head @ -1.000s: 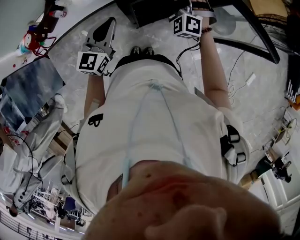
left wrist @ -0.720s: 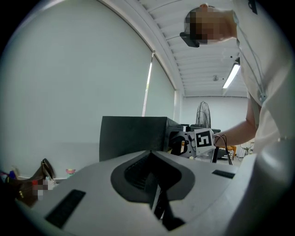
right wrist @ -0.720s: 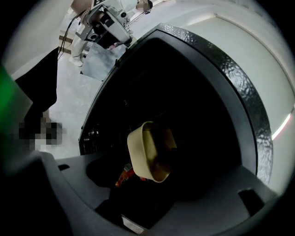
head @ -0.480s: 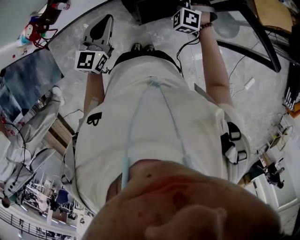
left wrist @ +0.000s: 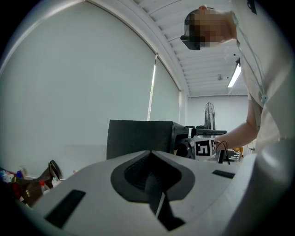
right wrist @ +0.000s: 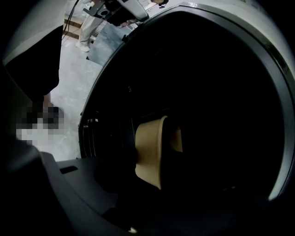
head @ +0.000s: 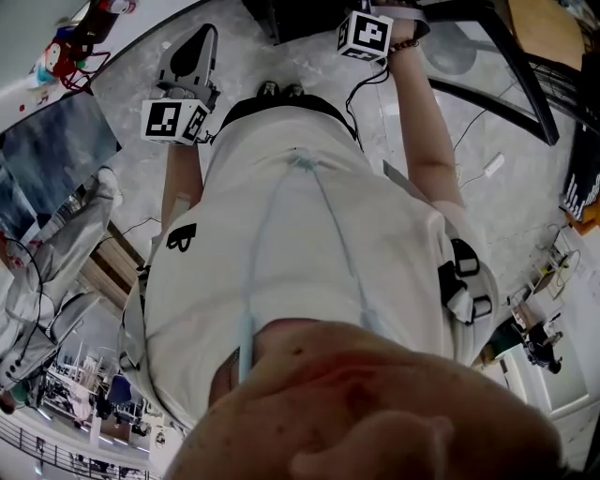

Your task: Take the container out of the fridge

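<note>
A tan container point(right wrist: 150, 150) stands in the dark fridge point(right wrist: 203, 92), next to a wire rack point(right wrist: 99, 138). My right gripper point(right wrist: 154, 159) reaches in and its jaws have just been closing, with the container between them. The dark fingers lie against both of its sides. In the head view only that gripper's marker cube point(head: 366, 33) shows at the fridge's point(head: 300, 14) edge; the jaws are hidden. My left gripper point(head: 202, 36) hangs over the floor to the left, jaws together and holding nothing. Its tips point(left wrist: 150, 152) point level toward the black fridge box point(left wrist: 138, 136).
Grey marble floor point(head: 309, 70) runs in front of the fridge, with cables and a white adapter point(head: 492, 164) on it. A black-framed table point(head: 497, 66) stands at the right. A person in white point(head: 66, 272) is at the left, with toys point(head: 66, 47) at the upper left.
The right gripper's marker cube has moved a little farther toward the fridge. The left gripper has shifted only slightly, and the whole view has drifted a bit.
</note>
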`<state>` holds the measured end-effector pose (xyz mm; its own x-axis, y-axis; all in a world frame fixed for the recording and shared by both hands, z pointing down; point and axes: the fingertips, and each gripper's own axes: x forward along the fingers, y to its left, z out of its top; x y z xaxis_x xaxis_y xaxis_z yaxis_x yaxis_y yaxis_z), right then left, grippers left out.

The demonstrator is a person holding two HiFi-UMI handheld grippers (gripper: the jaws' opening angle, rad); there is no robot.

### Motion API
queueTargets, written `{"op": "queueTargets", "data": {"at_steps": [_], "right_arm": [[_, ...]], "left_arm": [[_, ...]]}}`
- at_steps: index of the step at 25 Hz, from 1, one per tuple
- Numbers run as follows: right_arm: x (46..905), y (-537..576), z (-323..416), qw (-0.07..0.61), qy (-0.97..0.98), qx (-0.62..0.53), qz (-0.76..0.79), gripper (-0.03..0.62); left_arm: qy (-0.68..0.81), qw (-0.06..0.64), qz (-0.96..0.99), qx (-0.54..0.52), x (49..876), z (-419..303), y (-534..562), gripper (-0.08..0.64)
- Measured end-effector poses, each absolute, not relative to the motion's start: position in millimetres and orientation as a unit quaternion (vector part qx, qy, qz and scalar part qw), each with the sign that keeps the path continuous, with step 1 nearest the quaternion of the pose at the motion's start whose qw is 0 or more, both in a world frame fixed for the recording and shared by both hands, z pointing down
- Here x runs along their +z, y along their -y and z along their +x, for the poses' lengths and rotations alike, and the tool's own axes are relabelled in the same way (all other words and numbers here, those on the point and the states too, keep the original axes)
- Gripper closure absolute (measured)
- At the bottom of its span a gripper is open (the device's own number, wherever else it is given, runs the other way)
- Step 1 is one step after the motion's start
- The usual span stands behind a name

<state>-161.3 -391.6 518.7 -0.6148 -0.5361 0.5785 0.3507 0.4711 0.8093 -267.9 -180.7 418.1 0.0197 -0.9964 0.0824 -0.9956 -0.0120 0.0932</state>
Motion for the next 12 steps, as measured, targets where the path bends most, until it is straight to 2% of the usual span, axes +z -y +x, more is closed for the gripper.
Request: {"op": "queueTargets", "data": {"at_steps": [12], "right_arm": [[513,345,-125,0.448,0.729,-0.513,0.065,0.446]], "left_arm": [[0.673,0.068,0.737,-0.016,426,-260,191,0.552]]}}
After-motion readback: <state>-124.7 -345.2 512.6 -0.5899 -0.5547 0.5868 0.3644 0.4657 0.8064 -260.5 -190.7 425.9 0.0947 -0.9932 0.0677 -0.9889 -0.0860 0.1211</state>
